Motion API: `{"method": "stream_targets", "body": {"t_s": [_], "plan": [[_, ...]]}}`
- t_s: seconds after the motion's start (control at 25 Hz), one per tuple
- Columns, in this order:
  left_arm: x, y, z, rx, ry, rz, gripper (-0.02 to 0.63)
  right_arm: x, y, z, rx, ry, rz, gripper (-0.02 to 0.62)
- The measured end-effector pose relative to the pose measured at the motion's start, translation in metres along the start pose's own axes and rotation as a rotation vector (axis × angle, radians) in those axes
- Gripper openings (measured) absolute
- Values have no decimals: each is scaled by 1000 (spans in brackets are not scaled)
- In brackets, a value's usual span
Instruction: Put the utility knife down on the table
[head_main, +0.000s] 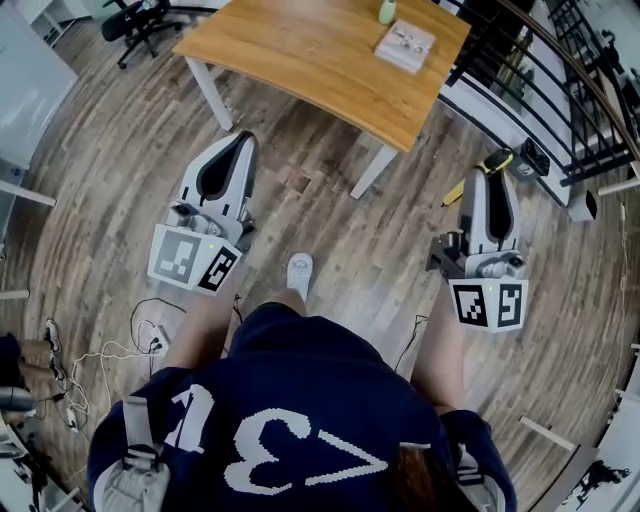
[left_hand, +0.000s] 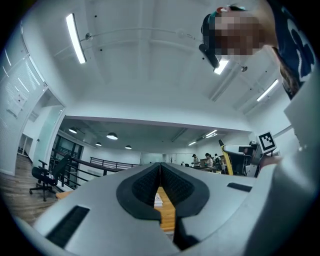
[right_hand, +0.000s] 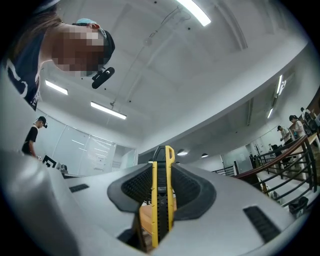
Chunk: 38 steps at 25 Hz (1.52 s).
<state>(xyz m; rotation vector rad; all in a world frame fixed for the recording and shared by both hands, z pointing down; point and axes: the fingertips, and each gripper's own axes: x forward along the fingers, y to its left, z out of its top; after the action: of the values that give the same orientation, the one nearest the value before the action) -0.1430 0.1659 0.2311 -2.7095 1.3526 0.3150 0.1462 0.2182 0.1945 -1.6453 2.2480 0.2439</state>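
Note:
A yellow and black utility knife (right_hand: 161, 200) stands edge-on between the pads of my right gripper (right_hand: 162, 165), which is shut on it. In the head view that right gripper (head_main: 490, 168) is held over the wood floor at the right, with the knife (head_main: 497, 159) sticking out past its tip. It is short of the wooden table (head_main: 320, 60) at the top of that view. My left gripper (head_main: 240, 142) hangs level with it at the left, below the table's near edge. Its pads meet at the tips (left_hand: 160, 167) with nothing between them; the table (left_hand: 166, 212) shows through the gap lower down.
A book (head_main: 405, 45) and a small green bottle (head_main: 387, 12) lie at the table's far right. White table legs (head_main: 372, 172) stand near the grippers. A black railing (head_main: 540, 70) runs along the right, an office chair (head_main: 140, 20) is top left, and cables (head_main: 110, 350) lie on the floor at the left.

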Motion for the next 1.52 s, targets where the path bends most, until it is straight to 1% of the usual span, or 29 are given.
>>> {"method": "stream_targets", "body": {"t_s": [0.2, 0.36, 0.56, 0.8, 0.92, 1.08, 1.28, 1.4, 1.52], "plan": [[59, 50, -6, 0, -8, -23, 18, 68, -12, -14, -6, -16, -10, 126], [95, 80, -10, 7, -10, -33, 17, 106, -21, -27, 3, -25, -22, 126], [125, 102, -25, -5, 12, -39, 17, 134, -37, -49, 26, -2, -44, 126], [152, 118, -47, -24, 45, -17, 17, 169, -61, -71, 42, 19, -32, 126], [173, 130, -57, -19, 51, 11, 17, 194, -79, -84, 61, 13, -19, 126], [215, 143, -66, -11, 53, 49, 18, 238, -110, -100, 76, 20, 25, 126], [280, 158, -57, 21, 13, 85, 17, 295, -158, -92, 77, -17, 64, 126], [313, 159, -67, 27, 24, 86, 17, 319, -189, -90, 108, -32, 75, 126], [339, 161, -78, 21, 34, 95, 18, 340, -216, -90, 109, -44, 86, 126]]}}
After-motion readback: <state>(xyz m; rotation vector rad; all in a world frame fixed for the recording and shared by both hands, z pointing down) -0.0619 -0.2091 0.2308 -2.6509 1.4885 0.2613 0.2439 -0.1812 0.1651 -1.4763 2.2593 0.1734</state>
